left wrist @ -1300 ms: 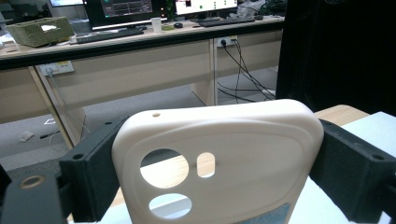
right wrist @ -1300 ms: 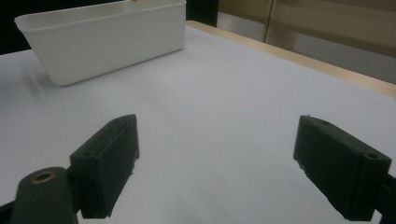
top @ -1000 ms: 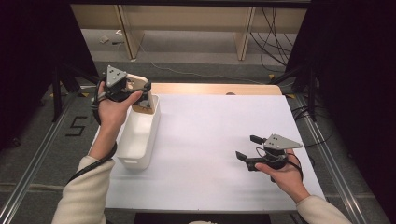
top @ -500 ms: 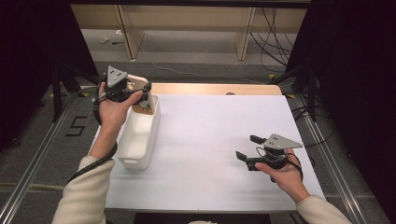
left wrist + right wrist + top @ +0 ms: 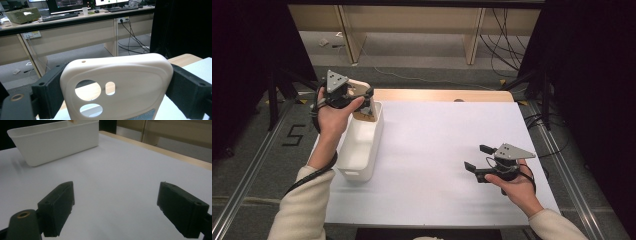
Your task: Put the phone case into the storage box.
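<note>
A: L claw (image 5: 110, 100) status?
B: Clamped on cream phone case (image 5: 117, 85) by its side edges, held upright above far end of white bin (image 5: 359, 145), at tabletop (image 5: 437, 150) left edge.
A: R claw (image 5: 115, 207)?
B: Jaws wide apart, nothing between them, low over bare tabletop, well apart from bin.

one phone case (image 5: 117, 85), one bin (image 5: 359, 145), two claws.

Phone case (image 5: 117, 85) between the left jaws: cream, plain | left gripper (image 5: 362, 102): black jaws, grey top plate | bin (image 5: 359, 145) under those jaws: white | right gripper (image 5: 477, 159): black jaws | table (image 5: 437, 150) beneath them: white, light wood edge | sleeves: cream
</note>
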### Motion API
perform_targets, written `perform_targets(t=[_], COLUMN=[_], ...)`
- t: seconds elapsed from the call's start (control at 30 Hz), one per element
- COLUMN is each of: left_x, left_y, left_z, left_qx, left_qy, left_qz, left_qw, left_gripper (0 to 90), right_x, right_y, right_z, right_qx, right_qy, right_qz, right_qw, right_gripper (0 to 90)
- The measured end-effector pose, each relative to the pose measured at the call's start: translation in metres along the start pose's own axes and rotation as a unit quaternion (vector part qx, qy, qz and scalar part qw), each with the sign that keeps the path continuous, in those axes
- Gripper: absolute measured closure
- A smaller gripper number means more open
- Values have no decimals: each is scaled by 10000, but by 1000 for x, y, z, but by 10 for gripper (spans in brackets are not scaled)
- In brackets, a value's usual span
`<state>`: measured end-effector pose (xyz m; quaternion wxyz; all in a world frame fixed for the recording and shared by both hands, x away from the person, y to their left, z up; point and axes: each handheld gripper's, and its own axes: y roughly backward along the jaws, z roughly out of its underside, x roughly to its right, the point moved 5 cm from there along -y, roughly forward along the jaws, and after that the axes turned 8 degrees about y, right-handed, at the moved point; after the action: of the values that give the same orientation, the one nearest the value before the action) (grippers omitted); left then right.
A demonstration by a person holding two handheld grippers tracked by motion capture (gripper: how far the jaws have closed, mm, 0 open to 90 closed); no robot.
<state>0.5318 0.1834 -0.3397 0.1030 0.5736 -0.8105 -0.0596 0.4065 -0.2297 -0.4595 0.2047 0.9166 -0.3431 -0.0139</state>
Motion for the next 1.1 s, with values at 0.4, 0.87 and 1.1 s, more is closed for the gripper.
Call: perform_targets(t=[0.4,0.87,1.1], left_x=[-2,-5,-6], left_y=[-7,-12,-14], left_z=[2,4,6], left_qx=[-52,-100,-113], left_qy=[-43,-21,-51], left_qz=[-1,-35,-35], left_qw=[10000,9999,9999], left_gripper=[108,109,109], right_x=[0,0,0], right_y=[0,-1,-1], right_z=[0,0,0], right_qx=[3,-5,-2], right_qy=[-20,-18,-21], right_qz=[3,-13,-5], right_qw=[10000,10000,10000], right_gripper=[155,155,155])
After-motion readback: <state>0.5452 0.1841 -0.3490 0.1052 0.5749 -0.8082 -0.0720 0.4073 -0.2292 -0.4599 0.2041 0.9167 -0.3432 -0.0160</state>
